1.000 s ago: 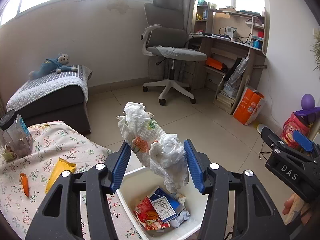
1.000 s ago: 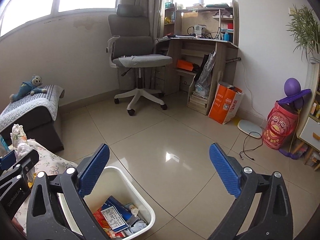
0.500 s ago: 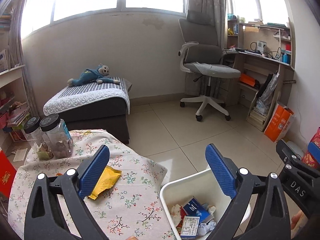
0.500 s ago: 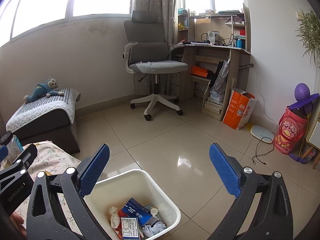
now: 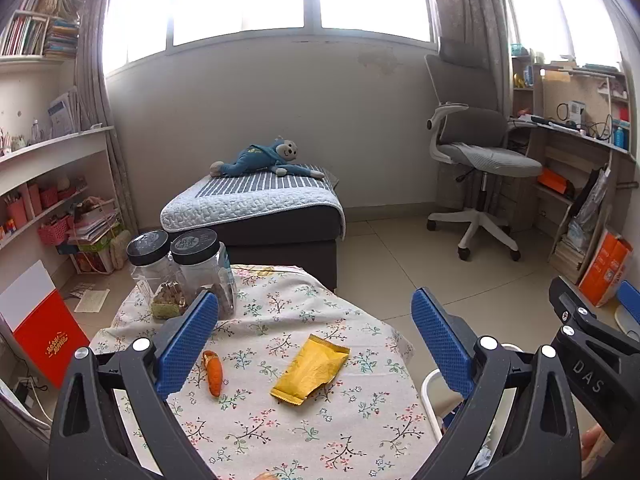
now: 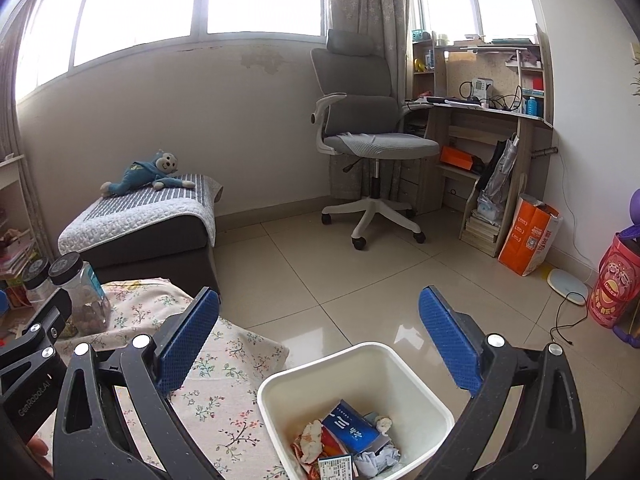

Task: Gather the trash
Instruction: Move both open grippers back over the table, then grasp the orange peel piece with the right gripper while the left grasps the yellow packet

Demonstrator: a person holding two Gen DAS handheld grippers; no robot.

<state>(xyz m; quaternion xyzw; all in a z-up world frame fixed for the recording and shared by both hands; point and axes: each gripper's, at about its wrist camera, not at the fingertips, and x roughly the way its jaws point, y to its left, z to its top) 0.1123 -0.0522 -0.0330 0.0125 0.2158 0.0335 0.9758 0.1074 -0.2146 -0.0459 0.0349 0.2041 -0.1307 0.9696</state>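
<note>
Both the left tool (image 5: 314, 344) and the right tool (image 6: 318, 342) stand spread and empty (nothing between the pads), while a yellow wrapper (image 5: 310, 368) lies mid-worktop (image 5: 280, 308), toward the edge beside the white bin (image 6: 280, 394).

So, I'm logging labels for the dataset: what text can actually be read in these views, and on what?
"DAS": on the right gripper, seen in the left view.
"GenRobot.AI": on the left gripper's body, in the right view.
Too small or blurred to read: print on the orange bag, red box, jar lids, packets in the white bin.
</note>
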